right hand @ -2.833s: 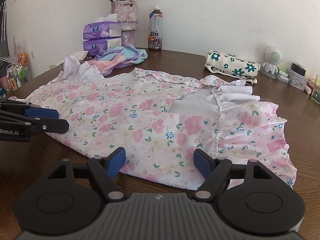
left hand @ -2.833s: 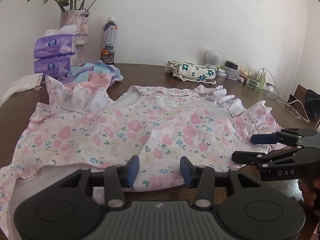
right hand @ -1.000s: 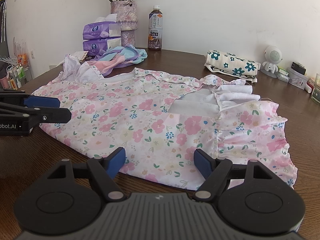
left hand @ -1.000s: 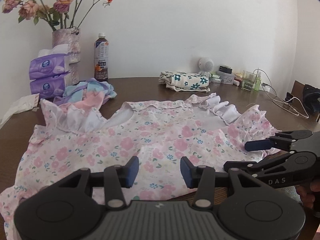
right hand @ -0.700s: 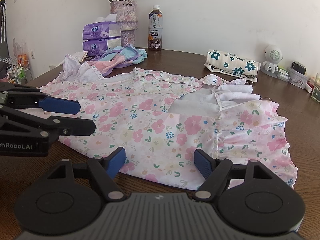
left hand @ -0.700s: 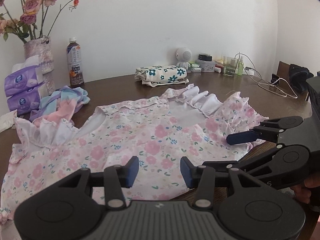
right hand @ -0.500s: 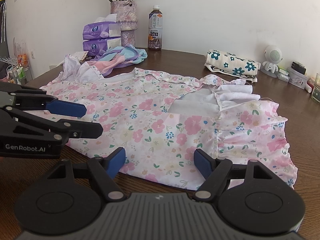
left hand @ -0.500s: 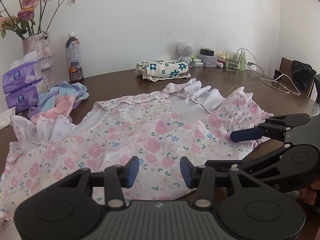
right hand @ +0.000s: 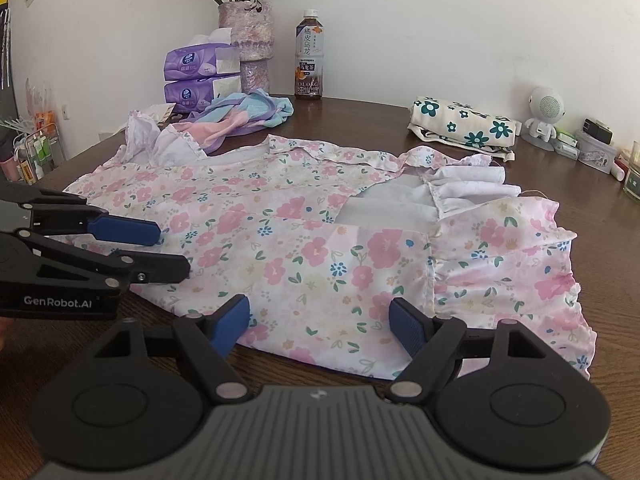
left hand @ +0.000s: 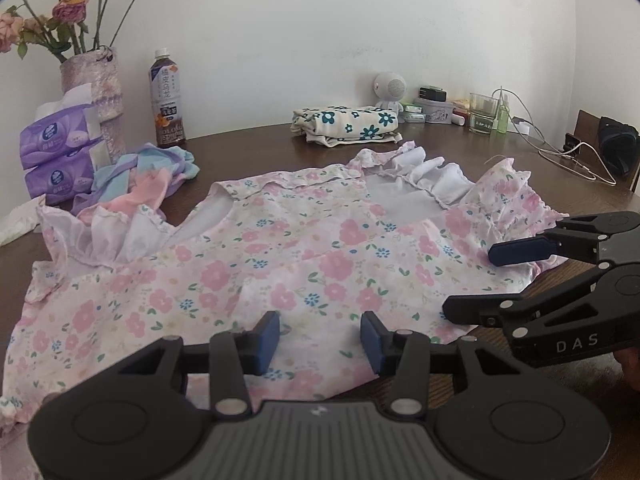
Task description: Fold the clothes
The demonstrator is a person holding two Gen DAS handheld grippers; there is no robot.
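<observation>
Between the blue pads of the left gripper (left hand: 319,334) lay only the near hem of the floral dress (left hand: 280,264); its jaws stood apart, gripping nothing, with the cloth just below and beyond them. The right gripper (right hand: 320,322) was likewise spread wide, its pads hovering over the dress's near edge without closing on it. Each tool showed in the other's view: the right gripper came in from the right side of the left camera, one blue pad (left hand: 520,250) over the ruffled sleeve, and the left gripper (right hand: 158,254) reached in from the left of the right camera, its jaws also parted above the cloth.

The dress was spread flat across the middle of the brown wooden table (right hand: 360,114), neckline toward the far edge, white ruffles at both shoulders. Toward the far left corner lay a crumpled pastel garment (right hand: 244,114), touching the dress's left ruffle. Behind it stood stacked purple tissue packs (right hand: 200,76), a vase of dried roses (right hand: 246,36) and a tea bottle (right hand: 309,56) along the far edge. A folded cream cloth with teal flowers (right hand: 464,128) rested near the far edge, apart from the dress. Beside it stood a small white robot-shaped speaker (right hand: 544,114), then small boxes and a glass (left hand: 484,118), with white cables (left hand: 576,160) trailing toward the right edge.
</observation>
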